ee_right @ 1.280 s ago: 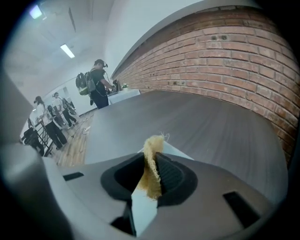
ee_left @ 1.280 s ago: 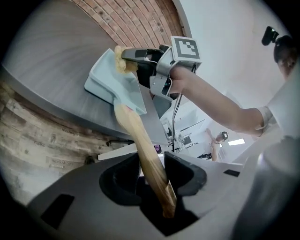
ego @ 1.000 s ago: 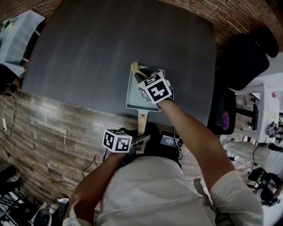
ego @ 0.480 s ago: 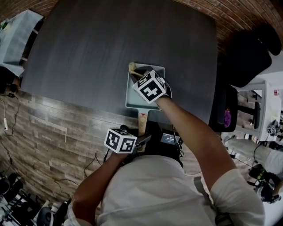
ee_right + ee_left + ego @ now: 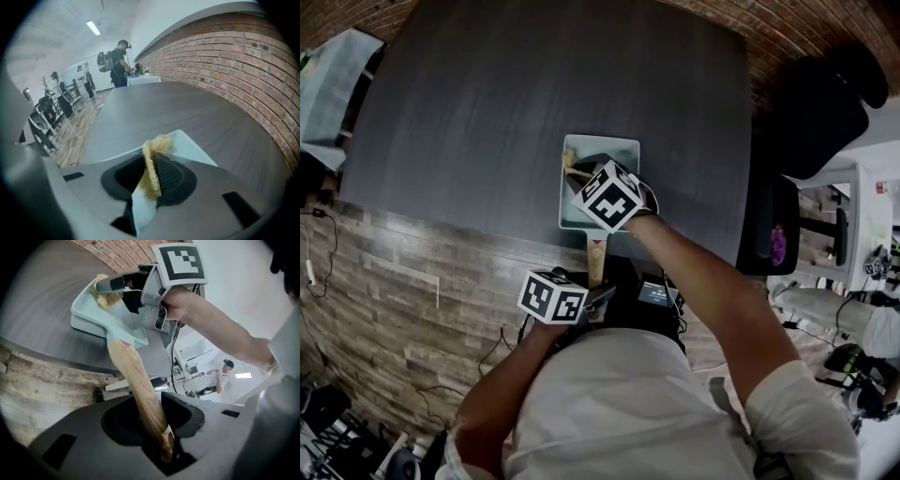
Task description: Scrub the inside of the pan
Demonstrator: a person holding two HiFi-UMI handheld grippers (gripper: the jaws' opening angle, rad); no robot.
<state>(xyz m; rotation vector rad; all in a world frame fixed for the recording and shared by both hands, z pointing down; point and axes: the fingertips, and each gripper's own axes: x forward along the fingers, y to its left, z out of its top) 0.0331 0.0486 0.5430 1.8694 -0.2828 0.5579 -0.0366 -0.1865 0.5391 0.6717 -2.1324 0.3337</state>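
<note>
A pale teal square pan (image 5: 619,150) sits near the front edge of the dark table (image 5: 487,112). Its wooden handle (image 5: 594,258) sticks out over that edge. My left gripper (image 5: 600,298) is shut on the handle's end (image 5: 145,404). My right gripper (image 5: 581,173) reaches into the pan's left side, shut on a yellowish scrubber (image 5: 572,167). In the left gripper view the scrubber (image 5: 105,292) presses against the pan's far wall (image 5: 86,315). The scrubber (image 5: 151,171) stands pinched between the right jaws, with the pan rim (image 5: 194,147) just beyond.
A black office chair (image 5: 811,103) stands right of the table. A brick wall (image 5: 243,70) runs behind the table. A cloth-covered table (image 5: 333,80) sits far left. Cables (image 5: 502,347) lie on the wood floor. People (image 5: 117,58) stand at a distance.
My right gripper has drawn the scrubber from the pan's far left corner back along its left side toward me. The left gripper keeps its hold on the handle.
</note>
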